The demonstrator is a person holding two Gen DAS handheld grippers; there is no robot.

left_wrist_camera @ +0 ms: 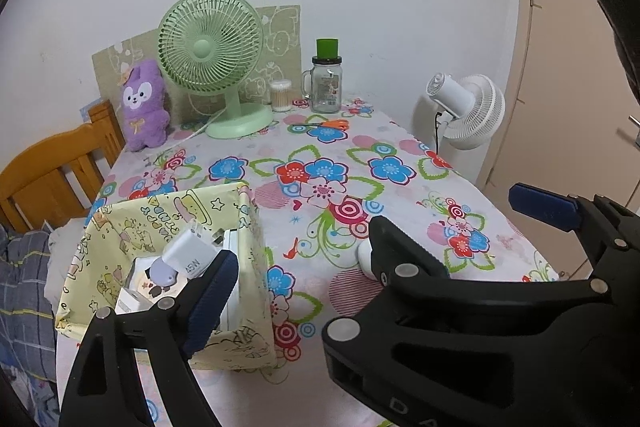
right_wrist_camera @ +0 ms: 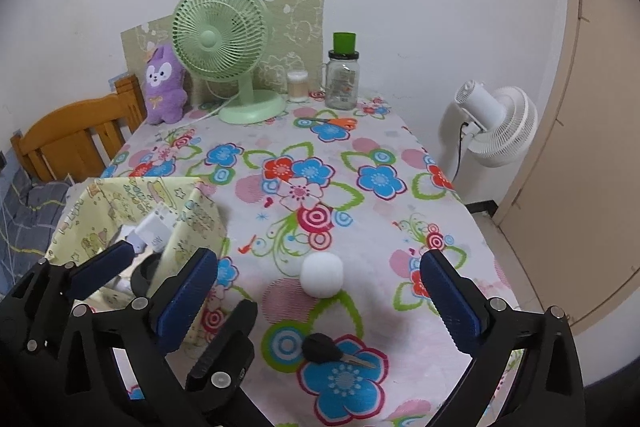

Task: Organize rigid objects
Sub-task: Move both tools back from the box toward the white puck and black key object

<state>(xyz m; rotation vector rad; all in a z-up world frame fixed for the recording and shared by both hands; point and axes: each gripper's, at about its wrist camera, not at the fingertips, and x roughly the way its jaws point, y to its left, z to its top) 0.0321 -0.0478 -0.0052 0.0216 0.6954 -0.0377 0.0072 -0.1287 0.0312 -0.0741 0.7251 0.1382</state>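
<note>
A yellow patterned fabric box point(left_wrist_camera: 244, 227) point(right_wrist_camera: 200, 223) stands on the table's left side. It holds a white 45W charger point(left_wrist_camera: 186, 251) point(right_wrist_camera: 154, 231) and several other small items. A white round case point(right_wrist_camera: 322, 275) lies on the floral cloth, with a black-headed key point(right_wrist_camera: 324, 347) just in front of it. My right gripper point(right_wrist_camera: 320, 303) is open, above and around the case and key, touching neither. My left gripper point(right_wrist_camera: 140, 279) is open and empty beside the box; one blue finger point(left_wrist_camera: 212, 303) hangs over the box's near wall. In the left wrist view the right gripper hides most of the case point(left_wrist_camera: 364, 255).
At the table's far end stand a green desk fan point(right_wrist_camera: 224, 47), a purple plush point(right_wrist_camera: 164, 83), a cotton swab tub point(right_wrist_camera: 298, 87), a glass jar with green lid point(right_wrist_camera: 342, 75) and orange scissors point(right_wrist_camera: 336, 123). A wooden chair point(right_wrist_camera: 76, 143) is left, a white floor fan point(right_wrist_camera: 496, 123) right.
</note>
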